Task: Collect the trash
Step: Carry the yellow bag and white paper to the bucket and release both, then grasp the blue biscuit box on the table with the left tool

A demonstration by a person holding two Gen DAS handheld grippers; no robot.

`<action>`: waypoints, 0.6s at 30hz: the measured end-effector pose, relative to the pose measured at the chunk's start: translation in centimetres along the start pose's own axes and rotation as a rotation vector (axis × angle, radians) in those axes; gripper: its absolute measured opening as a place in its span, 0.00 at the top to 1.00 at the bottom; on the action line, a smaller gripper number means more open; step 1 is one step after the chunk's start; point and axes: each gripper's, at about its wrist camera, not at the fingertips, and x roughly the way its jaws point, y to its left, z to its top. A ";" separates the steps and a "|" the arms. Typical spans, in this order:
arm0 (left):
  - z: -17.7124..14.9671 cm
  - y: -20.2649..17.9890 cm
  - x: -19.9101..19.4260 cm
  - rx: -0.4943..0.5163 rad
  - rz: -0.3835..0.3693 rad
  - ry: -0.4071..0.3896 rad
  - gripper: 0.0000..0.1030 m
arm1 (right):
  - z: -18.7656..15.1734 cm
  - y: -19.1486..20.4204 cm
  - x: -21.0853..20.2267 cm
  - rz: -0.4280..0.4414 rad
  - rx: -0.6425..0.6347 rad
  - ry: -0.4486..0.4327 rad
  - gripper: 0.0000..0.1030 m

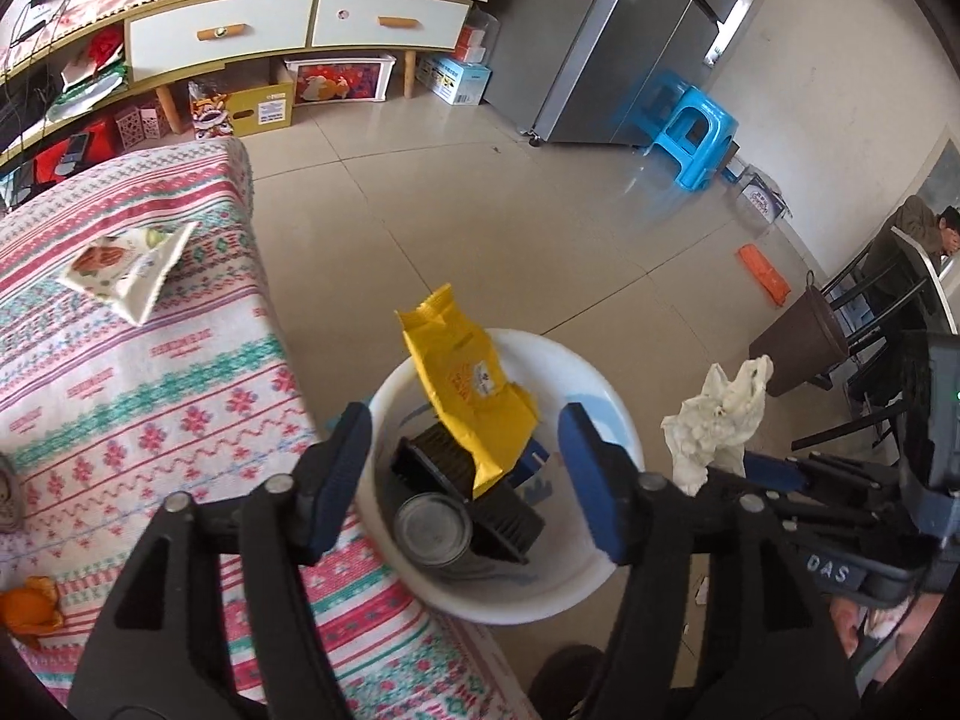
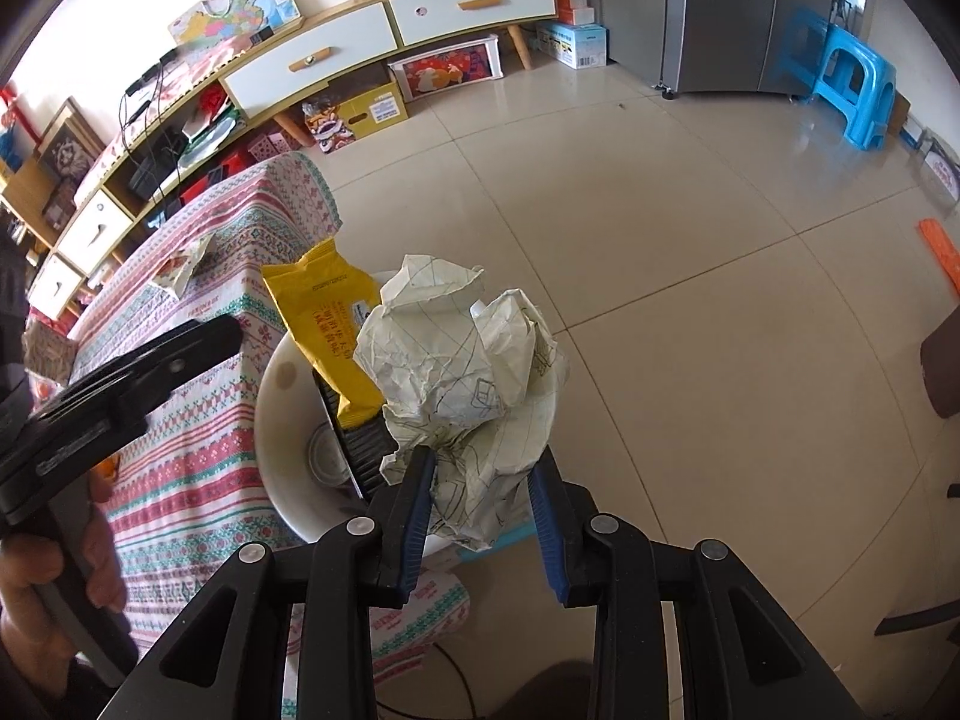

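Observation:
A white bin (image 1: 591, 576) stands on the floor beside the cloth-covered table (image 1: 150, 396). In it are a yellow wrapper (image 1: 471, 396), a black tray (image 1: 510, 516) and a tin can (image 1: 432, 531). My left gripper (image 1: 465, 450) is open and empty above the bin. My right gripper (image 2: 480, 468) is shut on a crumpled paper ball (image 2: 462, 360), held over the bin's rim (image 2: 270, 420); the paper ball also shows in the left wrist view (image 1: 717, 420). A snack wrapper (image 1: 129, 270) and an orange peel (image 1: 30, 606) lie on the table.
A low TV cabinet (image 1: 240, 30) with boxes under it lines the far wall. A grey fridge (image 1: 630, 42) and a blue stool (image 1: 696, 138) stand at the back right. A brown bucket (image 1: 804, 348), chairs and a seated person (image 1: 924, 234) are at the right.

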 end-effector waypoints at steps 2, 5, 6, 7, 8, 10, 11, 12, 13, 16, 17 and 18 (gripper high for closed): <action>-0.3 0.8 -0.7 0.002 0.014 -0.008 0.25 | 0.2 0.4 0.2 -0.003 0.000 0.005 0.68; -1.0 1.7 -1.9 0.021 0.047 -0.015 0.22 | 0.4 0.9 0.5 -0.006 0.001 0.007 0.65; -1.2 2.0 -2.3 0.028 0.063 -0.021 0.21 | 0.5 1.0 0.6 -0.010 0.004 0.007 0.64; -1.4 2.2 -2.6 0.033 0.073 -0.025 0.20 | 0.6 1.0 0.7 -0.011 0.017 0.009 0.60; -1.6 2.5 -3.1 0.037 0.085 -0.031 0.19 | 0.7 1.0 0.8 -0.007 0.025 0.012 0.57; -2.0 3.2 -3.9 0.039 0.104 -0.035 0.17 | 0.8 1.1 0.7 0.002 0.042 0.009 0.47; -2.2 3.7 -4.3 0.036 0.112 -0.036 0.16 | 0.9 1.1 0.6 0.001 0.046 0.004 0.45; -2.4 4.2 -4.8 0.031 0.120 -0.036 0.15 | 0.9 1.2 0.6 0.000 0.049 0.000 0.42; -2.5 4.5 -5.1 0.028 0.126 -0.036 0.15 | 0.9 1.3 0.4 0.002 0.051 -0.003 0.41; -2.8 5.7 -6.6 0.018 0.149 -0.033 0.13 | 0.9 1.7 0.2 0.002 0.051 -0.007 0.39; -2.9 6.1 -7.1 0.016 0.158 -0.034 0.13 | 0.9 1.9 0.2 0.003 0.050 -0.007 0.38; -3.1 6.4 -7.6 0.014 0.165 -0.035 0.12 | 0.8 2.1 0.2 0.004 0.048 -0.008 0.37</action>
